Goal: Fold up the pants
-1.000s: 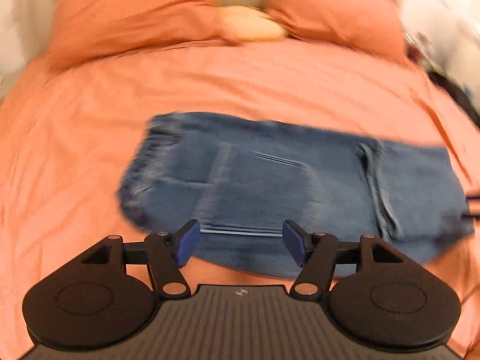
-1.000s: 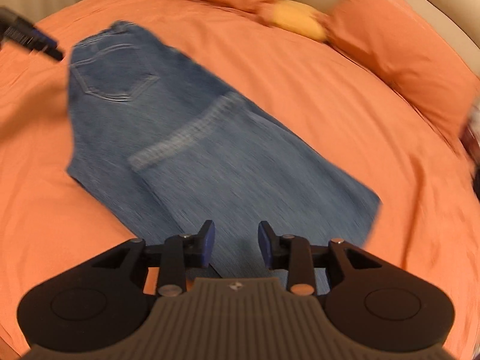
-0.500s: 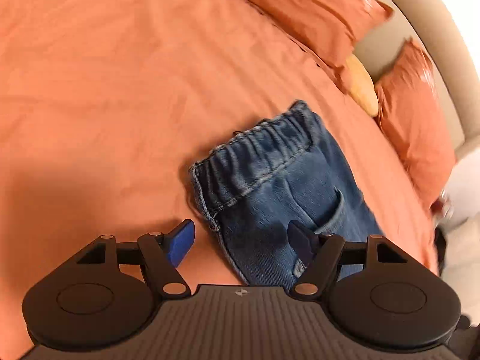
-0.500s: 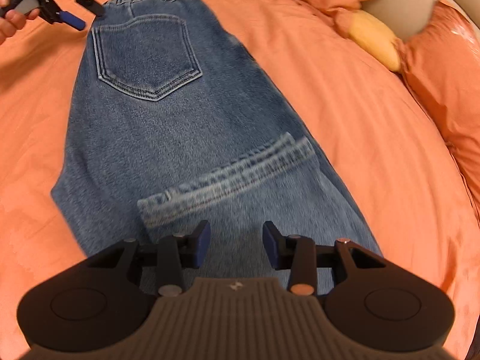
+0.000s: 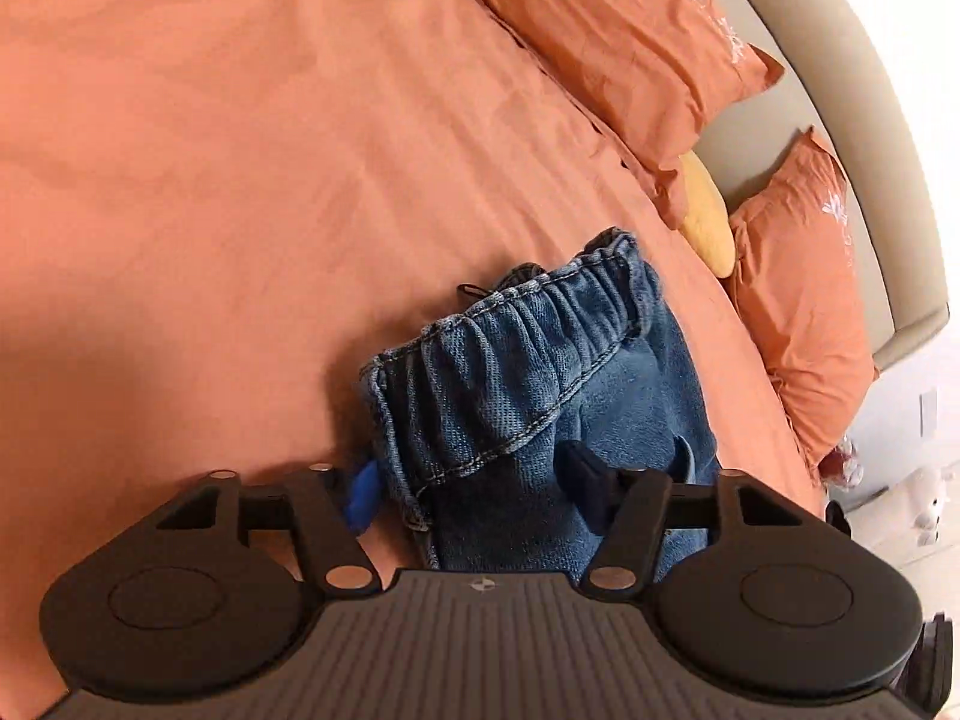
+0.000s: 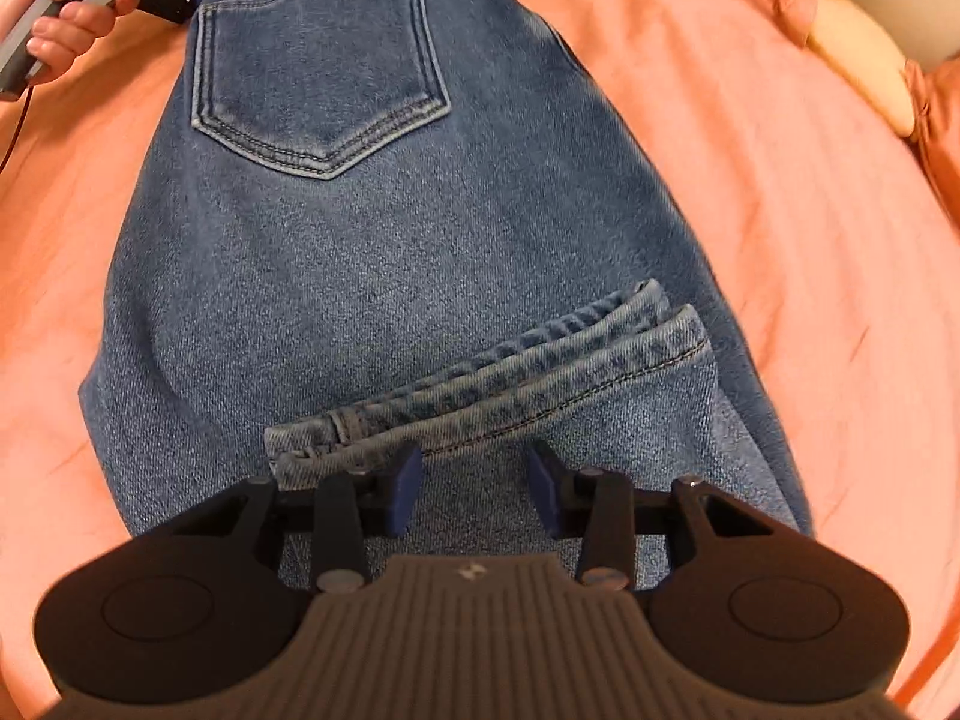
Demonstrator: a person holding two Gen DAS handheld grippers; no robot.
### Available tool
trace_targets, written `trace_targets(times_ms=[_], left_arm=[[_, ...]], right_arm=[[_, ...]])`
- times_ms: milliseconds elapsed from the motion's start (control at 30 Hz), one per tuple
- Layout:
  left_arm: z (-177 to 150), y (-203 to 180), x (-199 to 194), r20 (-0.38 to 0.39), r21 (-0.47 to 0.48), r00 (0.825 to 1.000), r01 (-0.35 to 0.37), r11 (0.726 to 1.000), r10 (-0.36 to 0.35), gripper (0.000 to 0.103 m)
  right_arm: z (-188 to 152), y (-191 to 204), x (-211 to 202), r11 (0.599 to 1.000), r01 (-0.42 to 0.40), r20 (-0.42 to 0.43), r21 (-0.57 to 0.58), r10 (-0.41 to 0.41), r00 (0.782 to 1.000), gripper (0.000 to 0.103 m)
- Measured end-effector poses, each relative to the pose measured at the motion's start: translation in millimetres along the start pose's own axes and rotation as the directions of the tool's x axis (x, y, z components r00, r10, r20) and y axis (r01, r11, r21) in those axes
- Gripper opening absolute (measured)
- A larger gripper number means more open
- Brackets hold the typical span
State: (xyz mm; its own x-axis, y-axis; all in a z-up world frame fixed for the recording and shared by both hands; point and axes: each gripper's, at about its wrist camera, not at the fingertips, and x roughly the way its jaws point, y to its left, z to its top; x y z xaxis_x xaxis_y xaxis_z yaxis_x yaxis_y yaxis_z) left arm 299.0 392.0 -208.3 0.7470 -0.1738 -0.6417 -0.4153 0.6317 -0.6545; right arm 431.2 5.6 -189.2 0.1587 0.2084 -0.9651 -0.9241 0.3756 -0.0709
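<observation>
A: How should the next fold be gripped?

B: The waistband (image 5: 510, 324) corner should be taken deep between the left gripper (image 5: 468, 495) pads, both layers together, before any lift. Its jaws are closing; denim is between them, but no clamp is seen yet.

A: And the right gripper (image 6: 474, 480)?

B: It is part open, nothing held. The hems (image 6: 510, 384) lie just ahead of its fingertips, on the jeans (image 6: 360, 276).

A: Where are the jeans?

B: Laid flat on the bed (image 5: 240, 150), already doubled, pocket (image 6: 312, 72) up.
</observation>
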Motion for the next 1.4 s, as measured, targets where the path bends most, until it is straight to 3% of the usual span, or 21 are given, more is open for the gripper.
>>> trace_targets(times_ms=[67, 167, 433, 600, 667, 800, 933, 1100, 1233, 1400], left_arm=[[3.4, -3.7, -5.4, 0.006, 0.003, 1.0, 0.015, 1.0, -0.015, 0.049], [5.7, -19.2, -19.1, 0.024, 0.061, 0.999, 0.033, 0.998, -0.035, 0.041], [4.5, -101.9, -60.9, 0.093, 0.266, 0.995, 0.009, 0.964, -0.035, 0.037], [-11.9, -174.9, -88.3, 0.136, 0.412, 0.99, -0.019, 0.911, -0.041, 0.037], [-23.4, -207.9, -96.5, 0.147, 0.468, 0.988, -0.023, 0.883, -0.052, 0.036], [-56.2, -277.2, -104.2, 0.171, 0.567, 0.983, -0.039, 0.823, -0.071, 0.036], [-104.8, -347.6, -99.2, 0.175, 0.681, 0.982, -0.071, 0.729, -0.068, 0.036], [-181.6, -414.5, -74.3, 0.15, 0.818, 0.987, -0.092, 0.568, -0.056, 0.035], [-249.2, -446.4, -36.6, 0.093, 0.898, 0.995, -0.073, 0.434, -0.024, 0.035], [-329.0, -454.0, 17.5, 0.01, 0.964, 0.998, -0.024, 0.263, 0.056, 0.034]], right_arm=[[1.4, -2.5, -0.1, 1.0, 0.002, -0.01, -0.001, -0.002, 1.0, 0.038], [1.8, -0.4, -0.2, 1.0, 0.011, -0.013, 0.0, -0.011, 1.0, 0.038], [1.1, 5.1, -1.4, 0.999, 0.046, 0.003, 0.029, -0.046, 0.999, 0.039], [-23.6, -0.3, -29.9, 0.988, 0.06, 0.09, 0.14, -0.073, 0.993, 0.051], [-46.2, -6.5, -46.0, 0.978, 0.043, 0.115, 0.205, -0.068, 0.991, 0.057], [-102.0, -13.6, -76.1, 0.956, 0.077, 0.126, 0.282, -0.116, 0.985, 0.058], [-161.6, -21.1, -102.5, 0.923, 0.105, 0.138, 0.369, -0.166, 0.976, 0.058], [-223.9, -30.1, -131.4, 0.85, 0.155, 0.123, 0.504, -0.248, 0.961, 0.058], [-264.3, -33.2, -143.6, 0.783, 0.169, 0.098, 0.599, -0.281, 0.955, 0.057], [-296.0, -27.4, -147.7, 0.767, 0.16, 0.097, 0.622, -0.279, 0.955, 0.057]])
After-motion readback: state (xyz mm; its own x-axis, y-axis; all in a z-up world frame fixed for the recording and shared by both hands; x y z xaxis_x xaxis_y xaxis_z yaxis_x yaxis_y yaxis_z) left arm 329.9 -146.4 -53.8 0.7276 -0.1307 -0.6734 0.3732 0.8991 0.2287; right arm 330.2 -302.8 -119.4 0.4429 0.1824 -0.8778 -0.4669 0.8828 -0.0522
